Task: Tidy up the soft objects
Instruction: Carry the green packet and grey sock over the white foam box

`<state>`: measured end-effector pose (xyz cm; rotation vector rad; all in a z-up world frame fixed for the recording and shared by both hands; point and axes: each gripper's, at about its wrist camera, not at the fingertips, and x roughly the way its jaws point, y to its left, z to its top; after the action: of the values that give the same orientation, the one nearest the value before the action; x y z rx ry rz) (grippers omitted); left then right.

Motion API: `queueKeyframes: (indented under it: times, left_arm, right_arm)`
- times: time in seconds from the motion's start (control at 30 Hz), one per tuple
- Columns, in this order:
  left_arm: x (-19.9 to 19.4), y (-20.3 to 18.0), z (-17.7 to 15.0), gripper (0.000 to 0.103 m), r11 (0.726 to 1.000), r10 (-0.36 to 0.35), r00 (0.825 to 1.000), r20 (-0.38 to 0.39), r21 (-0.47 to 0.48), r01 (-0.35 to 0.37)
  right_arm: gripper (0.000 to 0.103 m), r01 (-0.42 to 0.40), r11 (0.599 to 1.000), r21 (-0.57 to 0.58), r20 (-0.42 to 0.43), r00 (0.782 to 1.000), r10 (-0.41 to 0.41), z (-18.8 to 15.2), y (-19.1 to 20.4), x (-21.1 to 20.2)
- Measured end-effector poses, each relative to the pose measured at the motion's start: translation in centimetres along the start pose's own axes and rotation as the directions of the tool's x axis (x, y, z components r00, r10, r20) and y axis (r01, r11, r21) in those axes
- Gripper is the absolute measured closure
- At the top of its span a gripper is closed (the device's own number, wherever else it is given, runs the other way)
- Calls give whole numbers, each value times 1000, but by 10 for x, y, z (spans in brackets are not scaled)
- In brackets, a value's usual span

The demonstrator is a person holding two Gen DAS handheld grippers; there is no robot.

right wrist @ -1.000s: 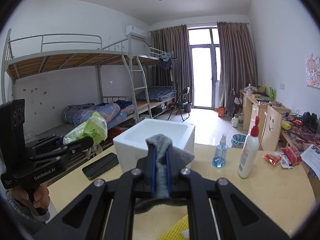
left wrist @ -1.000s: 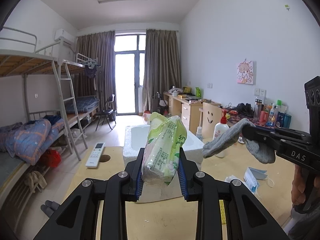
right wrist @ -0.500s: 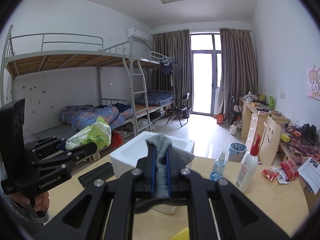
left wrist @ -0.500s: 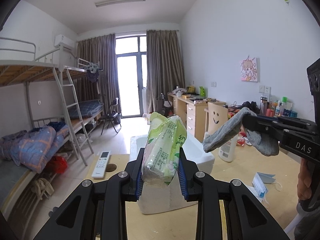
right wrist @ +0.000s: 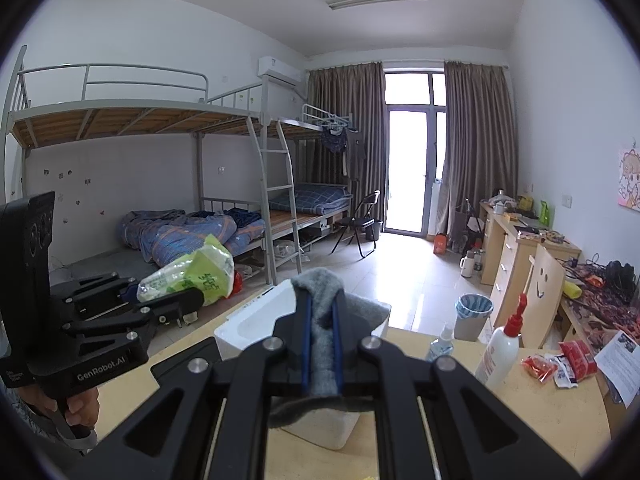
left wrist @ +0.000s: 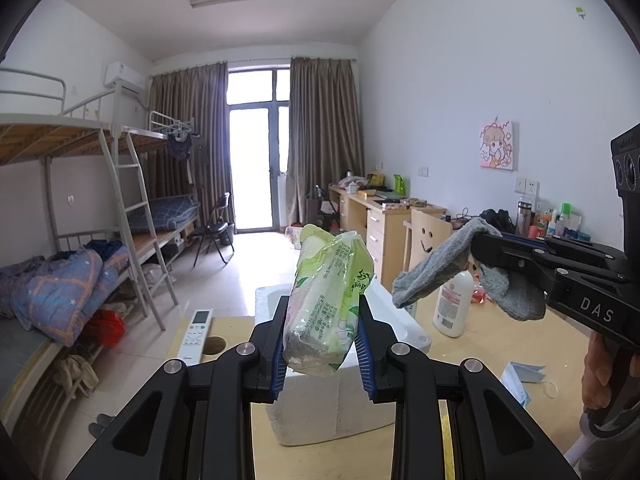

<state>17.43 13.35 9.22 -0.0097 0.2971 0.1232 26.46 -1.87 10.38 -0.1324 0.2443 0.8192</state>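
Observation:
My left gripper (left wrist: 321, 344) is shut on a green-and-white pack of tissues (left wrist: 330, 300), held up above the white foam box (left wrist: 344, 404) on the wooden table. The same pack (right wrist: 192, 276) shows at the left of the right wrist view, in the left gripper (right wrist: 188, 300). My right gripper (right wrist: 320, 344) is shut on a grey sock (right wrist: 322, 320), which drapes over its fingers just in front of the foam box (right wrist: 256, 324). In the left wrist view the sock (left wrist: 436, 268) hangs from the right gripper (left wrist: 480, 252) at the right, above the table.
On the table (left wrist: 492, 344) lie a white remote (left wrist: 196, 334), a lotion bottle (left wrist: 452, 304), a blue face mask (left wrist: 520, 376) and a black phone (right wrist: 180, 360). A pump bottle (right wrist: 500, 352), a small spray bottle (right wrist: 442, 344) and red snack packets (right wrist: 560, 364) stand at the right. Bunk beds (right wrist: 200, 184) fill the left.
Both grippers have risen with their loads. The foam box and table now sit lower in both views, and the box looks nearer under the fingers.

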Motion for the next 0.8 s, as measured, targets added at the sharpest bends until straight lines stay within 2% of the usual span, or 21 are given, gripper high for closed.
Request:
queueKeyframes:
  times: [0.23,0.37,0.8]
  left_arm:
    - [8,4,7,72,1000,13,1000,4,6,-13]
    - [16,5,10,72,1000,-5,1000,-19,0,5]
    - [39,10,10,72,1000,8,999,-39,-25,-9]
  right_arm:
    - [91,-15,1000,10,2,1000,15,9,-1,9]
    - [91,-22,1000,11,-2,1000,22,10,-1,15]
    - [91,-1,1000,-10,-15,1000,1,10,0,36]
